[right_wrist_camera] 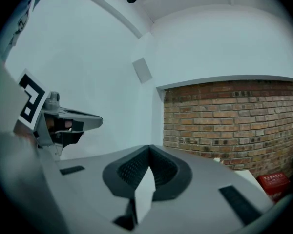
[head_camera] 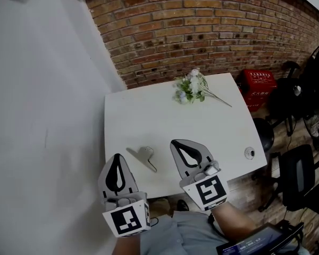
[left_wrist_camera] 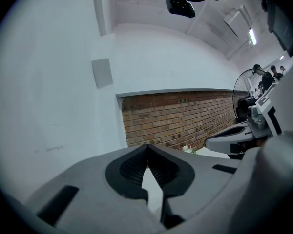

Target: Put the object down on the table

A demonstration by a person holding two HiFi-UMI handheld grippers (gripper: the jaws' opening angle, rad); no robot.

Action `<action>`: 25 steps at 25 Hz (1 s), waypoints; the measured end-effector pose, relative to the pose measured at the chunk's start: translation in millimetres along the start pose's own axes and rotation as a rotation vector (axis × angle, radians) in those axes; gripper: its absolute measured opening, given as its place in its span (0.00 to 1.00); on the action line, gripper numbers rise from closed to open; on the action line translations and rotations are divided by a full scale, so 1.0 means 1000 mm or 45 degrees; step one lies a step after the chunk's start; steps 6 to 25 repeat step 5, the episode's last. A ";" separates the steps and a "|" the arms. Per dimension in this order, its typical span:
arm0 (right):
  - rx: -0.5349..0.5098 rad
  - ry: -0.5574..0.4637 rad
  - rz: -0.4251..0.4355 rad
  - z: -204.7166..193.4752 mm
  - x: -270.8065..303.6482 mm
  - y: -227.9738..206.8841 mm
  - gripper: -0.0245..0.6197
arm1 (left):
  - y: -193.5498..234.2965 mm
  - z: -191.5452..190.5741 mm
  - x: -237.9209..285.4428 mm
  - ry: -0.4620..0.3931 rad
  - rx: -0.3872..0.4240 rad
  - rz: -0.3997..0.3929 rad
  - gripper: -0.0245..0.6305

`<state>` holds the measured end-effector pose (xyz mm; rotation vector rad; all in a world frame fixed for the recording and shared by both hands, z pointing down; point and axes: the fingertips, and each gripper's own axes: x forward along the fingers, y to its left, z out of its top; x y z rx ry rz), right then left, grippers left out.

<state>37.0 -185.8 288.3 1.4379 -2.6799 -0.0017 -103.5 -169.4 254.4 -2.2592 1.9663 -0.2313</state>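
Note:
A small pale object with a thin stem [head_camera: 147,154] lies on the white table [head_camera: 149,116], near the front edge, with its shadow beside it. My left gripper [head_camera: 117,157] is shut and empty, its tip left of the object and apart from it. The right gripper [head_camera: 175,142] is also shut and empty, just right of the object. In the left gripper view the jaws [left_wrist_camera: 147,146] meet at the tip and point up at the wall. In the right gripper view the gripper [right_wrist_camera: 149,146] is likewise closed.
A bunch of white flowers [head_camera: 193,87] lies at the table's far edge. A small round thing [head_camera: 249,153] sits near the right front corner. A red crate [head_camera: 258,86] and black chairs [head_camera: 300,174] stand to the right. A brick wall [head_camera: 212,25] is behind.

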 end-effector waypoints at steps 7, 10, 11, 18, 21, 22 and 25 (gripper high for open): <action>0.005 0.008 -0.005 -0.003 0.003 0.000 0.05 | 0.001 -0.003 0.002 0.007 -0.001 -0.004 0.05; 0.005 0.008 -0.005 -0.003 0.003 0.000 0.05 | 0.001 -0.003 0.002 0.007 -0.001 -0.004 0.05; 0.005 0.008 -0.005 -0.003 0.003 0.000 0.05 | 0.001 -0.003 0.002 0.007 -0.001 -0.004 0.05; 0.005 0.008 -0.005 -0.003 0.003 0.000 0.05 | 0.001 -0.003 0.002 0.007 -0.001 -0.004 0.05; 0.005 0.008 -0.005 -0.003 0.003 0.000 0.05 | 0.001 -0.003 0.002 0.007 -0.001 -0.004 0.05; 0.005 0.008 -0.005 -0.003 0.003 0.000 0.05 | 0.001 -0.003 0.002 0.007 -0.001 -0.004 0.05; 0.005 0.008 -0.005 -0.003 0.003 0.000 0.05 | 0.001 -0.003 0.002 0.007 -0.001 -0.004 0.05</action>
